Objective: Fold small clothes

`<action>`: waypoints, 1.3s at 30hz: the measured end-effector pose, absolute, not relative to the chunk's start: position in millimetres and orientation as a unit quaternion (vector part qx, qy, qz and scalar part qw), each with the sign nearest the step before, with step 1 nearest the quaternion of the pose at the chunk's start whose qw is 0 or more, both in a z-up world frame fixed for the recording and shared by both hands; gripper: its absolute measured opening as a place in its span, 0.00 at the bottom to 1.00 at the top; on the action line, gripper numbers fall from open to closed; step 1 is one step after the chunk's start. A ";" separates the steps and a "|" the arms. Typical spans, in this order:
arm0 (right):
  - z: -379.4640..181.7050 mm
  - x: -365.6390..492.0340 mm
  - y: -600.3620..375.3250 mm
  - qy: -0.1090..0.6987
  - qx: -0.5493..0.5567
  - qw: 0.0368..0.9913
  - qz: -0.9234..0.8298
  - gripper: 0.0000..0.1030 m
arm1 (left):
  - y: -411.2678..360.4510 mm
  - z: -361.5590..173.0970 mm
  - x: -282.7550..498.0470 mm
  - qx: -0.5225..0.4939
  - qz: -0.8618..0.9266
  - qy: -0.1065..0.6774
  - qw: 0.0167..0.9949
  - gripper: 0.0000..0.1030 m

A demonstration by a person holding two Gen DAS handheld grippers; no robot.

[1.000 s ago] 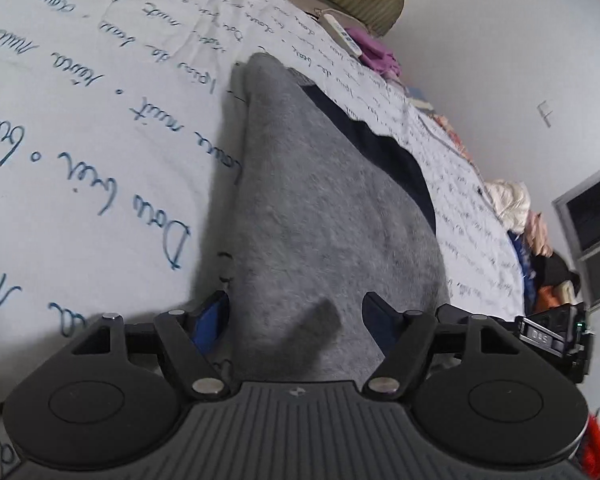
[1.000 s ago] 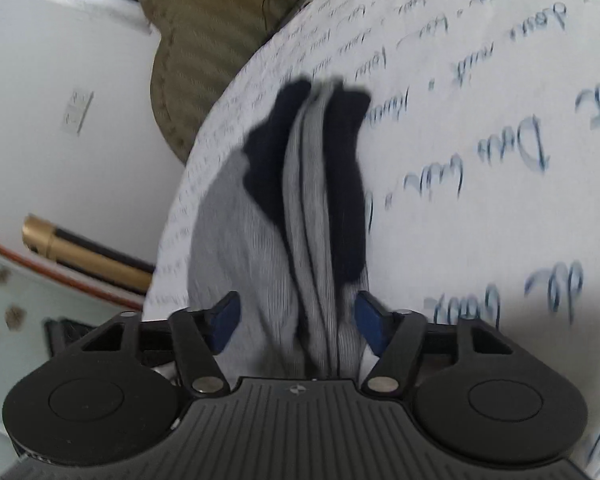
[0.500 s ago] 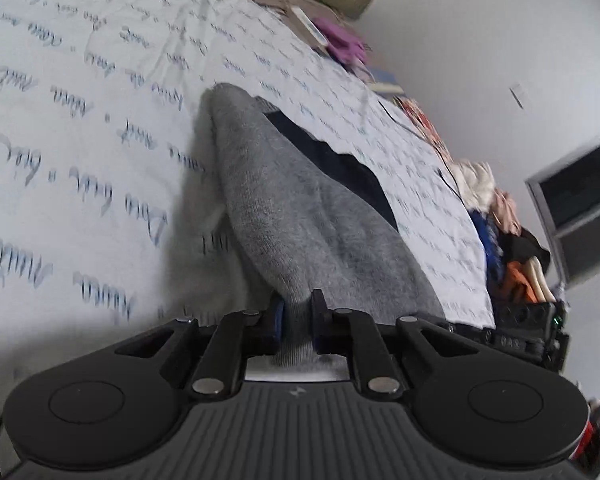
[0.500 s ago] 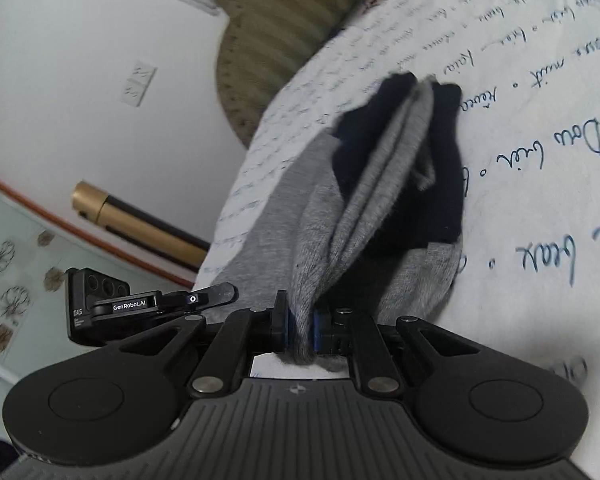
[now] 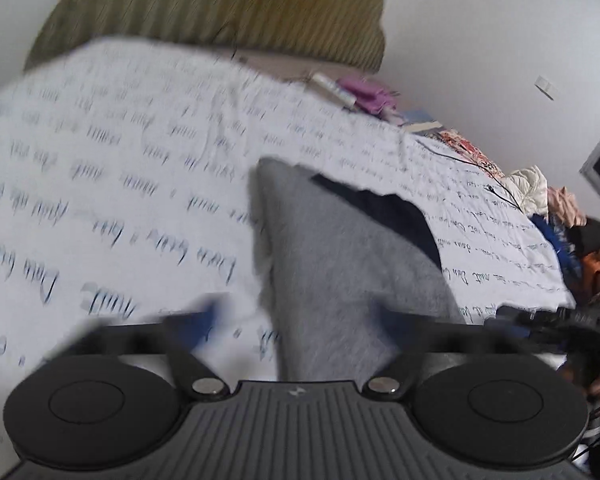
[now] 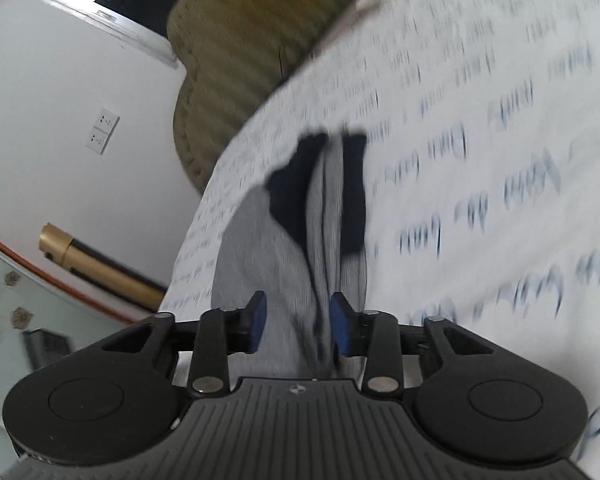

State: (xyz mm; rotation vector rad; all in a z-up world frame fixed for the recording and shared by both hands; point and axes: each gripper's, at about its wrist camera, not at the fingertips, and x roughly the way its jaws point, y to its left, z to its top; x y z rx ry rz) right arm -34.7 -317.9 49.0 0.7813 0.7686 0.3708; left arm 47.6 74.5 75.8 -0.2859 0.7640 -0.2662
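Observation:
Grey socks with dark navy heel and toe patches (image 5: pixel 340 248) lie on the white bedsheet with blue script (image 5: pixel 100 184). In the left wrist view my left gripper (image 5: pixel 296 320) is open, its blurred blue fingertips (image 5: pixel 204 320) wide apart on either side of the sock's near end. In the right wrist view the same socks (image 6: pixel 324 216) run away from me, and my right gripper (image 6: pixel 298 322) is open with the sock's grey end between its blue pads (image 6: pixel 342 328), not pinched.
An olive ribbed headboard (image 5: pixel 220 12) stands at the far end of the bed. Piles of clothes (image 5: pixel 540 196) and small items (image 5: pixel 364 92) lie along the bed's right edge. A white wall with a socket (image 6: pixel 104 130) and a gold tube (image 6: pixel 96 264) are left of the bed.
Both grippers were shut on the socks half a second ago and have opened. The socks now lie on the sheet. Both views are blurred by motion.

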 end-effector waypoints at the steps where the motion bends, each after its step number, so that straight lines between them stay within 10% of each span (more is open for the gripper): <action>1: 54.0 -28.8 -315.7 0.361 0.356 0.844 0.174 0.44 | 65.1 72.4 49.1 -0.121 -0.120 0.365 0.915 0.98; 6: 52.3 -3.0 -289.9 0.413 0.277 0.852 0.162 0.52 | 38.8 37.3 56.9 -0.080 -0.107 0.422 0.897 0.95; 13: 7.8 -10.2 -301.4 0.436 0.366 0.801 0.183 0.55 | 71.5 -9.5 81.3 -0.324 -0.203 0.499 0.778 0.52; 15: -7.9 -7.0 -301.1 0.440 0.428 0.759 0.217 0.45 | 78.6 -23.0 91.9 -0.373 -0.215 0.520 0.738 0.22; 17: -16.2 -2.5 -294.4 0.453 0.433 0.748 0.218 0.19 | 81.0 -26.3 94.3 -0.380 -0.207 0.531 0.728 0.20; 19: -17.6 -1.9 -290.3 0.448 0.436 0.748 0.222 0.18 | 82.6 -11.8 91.6 -0.359 -0.207 0.521 0.746 0.18; 29: -14.1 -5.8 -264.1 0.467 0.386 0.759 0.237 0.16 | 96.7 -7.4 89.6 -0.269 -0.187 0.537 0.777 0.19; 34: 13.8 -14.8 -289.0 0.436 0.391 0.782 0.213 0.41 | 101.7 40.3 58.1 -0.207 -0.143 0.467 0.848 0.29; 39: 78.2 15.5 -297.0 0.336 0.351 0.852 0.196 0.42 | 40.2 80.2 54.5 -0.078 -0.137 0.347 0.924 0.77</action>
